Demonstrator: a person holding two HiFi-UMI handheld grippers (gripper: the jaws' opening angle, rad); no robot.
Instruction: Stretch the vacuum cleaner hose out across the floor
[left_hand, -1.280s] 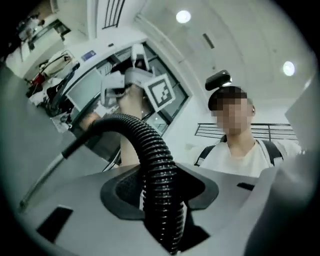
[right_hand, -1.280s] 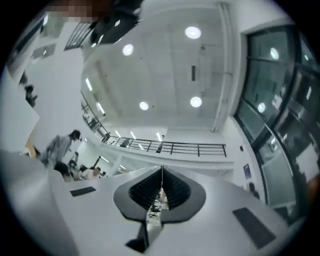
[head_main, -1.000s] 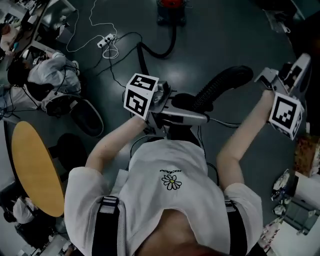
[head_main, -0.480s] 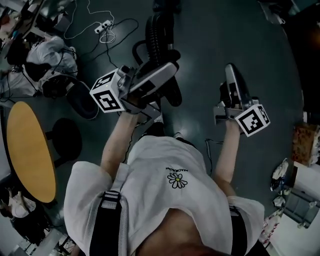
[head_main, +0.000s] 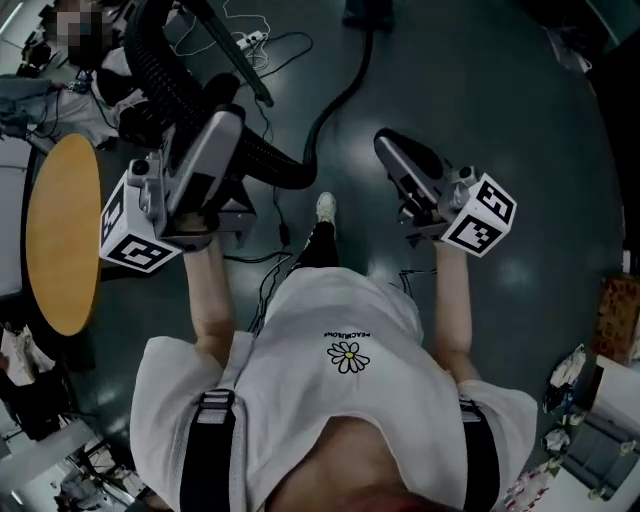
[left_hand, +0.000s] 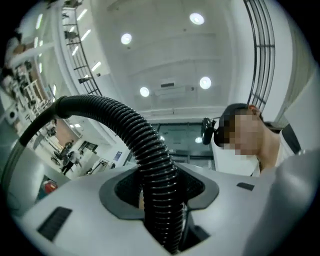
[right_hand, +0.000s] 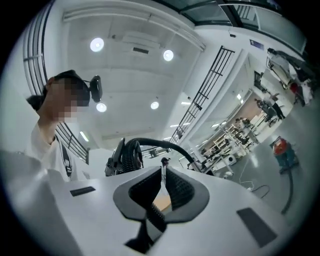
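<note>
Hose (left_hand: 148, 150) is sitting right between the pads of the left gripper (head_main: 218, 118), whose jaws are narrowed down and pinching the ribbed black tube. The right gripper (right_hand: 162, 181) is tagging along closed tight with nothing in it, pointing out over the floor (head_main: 520, 90) on the person's right and staying well apart from the hose. So the left hand is doing all the holding and is obviously the nearer one.

From the clamp, one end is arching up and over in a fat loop toward the person's left, above the round yellow table (head_main: 60, 230). The other run is curving away across the dark floor toward the red vacuum body (right_hand: 281, 149) out in front. The long axis is heading roughly away from the person, but it's bending rather than lying straight, and the gripped part is hanging in the air.

I'm guessing the pull is going to have to go away from the vacuum to take that curve out.

Looks-wise it's showing up black and corrugated, chunky at the held end and looking thinner farther off.
</note>
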